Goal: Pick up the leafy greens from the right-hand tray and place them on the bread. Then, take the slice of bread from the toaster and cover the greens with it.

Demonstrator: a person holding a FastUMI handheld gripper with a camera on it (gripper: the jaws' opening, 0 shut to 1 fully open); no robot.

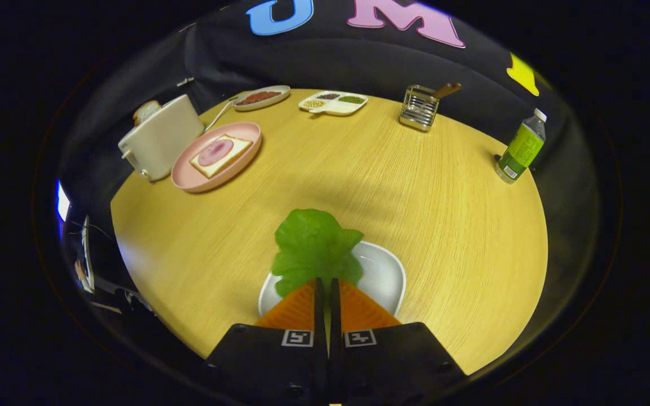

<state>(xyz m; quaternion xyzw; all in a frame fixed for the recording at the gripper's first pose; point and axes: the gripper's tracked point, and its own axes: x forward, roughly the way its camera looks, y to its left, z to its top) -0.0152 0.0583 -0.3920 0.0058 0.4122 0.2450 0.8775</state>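
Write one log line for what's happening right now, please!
stage: greens picked | gripper: shut on leafy greens, over white tray | target: bread on pink plate, uncovered | toaster: slice still in

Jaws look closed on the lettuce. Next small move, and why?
Probably lift and carry it toward the pink plate. The gripper has its jaws nearly together on the lettuce leaf, which sits over the white tray. The bread slice beside the toaster has no greens yet.
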